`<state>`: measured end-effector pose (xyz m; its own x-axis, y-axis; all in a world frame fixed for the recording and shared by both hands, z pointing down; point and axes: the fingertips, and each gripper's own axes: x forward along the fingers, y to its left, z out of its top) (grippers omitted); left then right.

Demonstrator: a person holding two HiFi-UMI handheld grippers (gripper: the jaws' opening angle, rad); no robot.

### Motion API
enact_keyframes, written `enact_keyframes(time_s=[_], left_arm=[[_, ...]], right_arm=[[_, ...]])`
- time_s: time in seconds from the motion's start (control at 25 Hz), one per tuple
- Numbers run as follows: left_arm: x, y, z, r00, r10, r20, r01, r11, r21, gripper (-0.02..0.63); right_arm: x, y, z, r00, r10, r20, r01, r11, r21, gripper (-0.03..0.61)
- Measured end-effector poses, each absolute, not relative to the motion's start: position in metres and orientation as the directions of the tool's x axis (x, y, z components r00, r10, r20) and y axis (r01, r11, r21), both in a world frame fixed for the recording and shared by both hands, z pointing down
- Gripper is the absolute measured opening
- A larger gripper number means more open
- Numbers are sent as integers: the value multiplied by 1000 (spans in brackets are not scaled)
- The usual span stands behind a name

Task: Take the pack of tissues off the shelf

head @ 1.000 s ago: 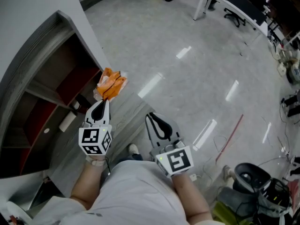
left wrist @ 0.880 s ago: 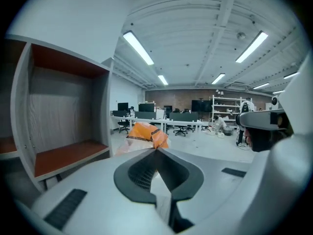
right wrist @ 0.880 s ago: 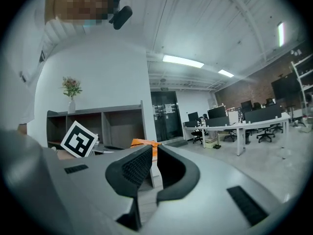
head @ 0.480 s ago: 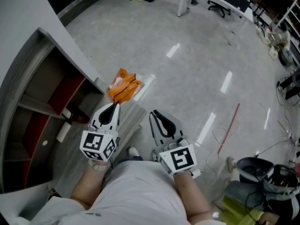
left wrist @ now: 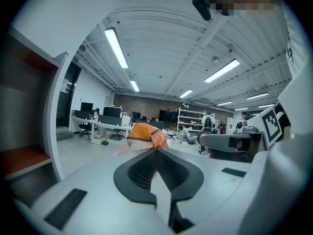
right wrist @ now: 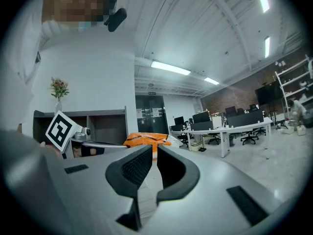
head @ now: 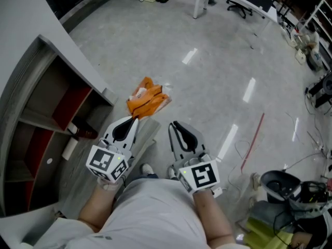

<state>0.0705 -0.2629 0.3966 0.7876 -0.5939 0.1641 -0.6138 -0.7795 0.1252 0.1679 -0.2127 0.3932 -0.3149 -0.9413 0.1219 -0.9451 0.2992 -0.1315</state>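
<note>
One grey shelf unit (head: 39,51) with reddish-brown compartments stands off to the left of the left jaws, and nothing held by either tool touches it. Two grippers are in view, each carrying one cube with square markers, so two cubes in all. The left gripper (head: 136,119) has its jaws brought fully together, and their tips are clamped on one edge of the only pack of tissues (head: 148,98) in sight. In the left gripper view the dark pads meet in a point at the left gripper's (left wrist: 156,148) tip, with the orange pack (left wrist: 146,133) standing out just beyond that point. The pack is a soft orange wrapper with some pale, clear film at one side. It sticks forward from the tips, clear of the shelf and above the shiny grey floor (head: 223,56). The right gripper (head: 171,124) is held just beside the left one, to its right, and the two are near each other but apart. In its own view the right gripper's (right wrist: 150,148) jaws are drawn together, with no more than a thin slit at the tips, and nothing is between them. From there the pack (right wrist: 146,140) shows just past the right tips and a little to their left, not touching them.
</note>
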Motion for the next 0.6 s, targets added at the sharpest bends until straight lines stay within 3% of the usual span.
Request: enact_keyframes(time_s=[0.4, 0.6], left_arm=[[71, -259, 390, 814, -565, 135, -580, -799, 158, 17], [70, -259, 389, 817, -561, 132, -577, -799, 170, 17]], right_arm=[[166, -221, 382, -338, -939, 56, -936, 329, -128, 40], [166, -224, 384, -341, -936, 83, -936, 331, -117, 40]])
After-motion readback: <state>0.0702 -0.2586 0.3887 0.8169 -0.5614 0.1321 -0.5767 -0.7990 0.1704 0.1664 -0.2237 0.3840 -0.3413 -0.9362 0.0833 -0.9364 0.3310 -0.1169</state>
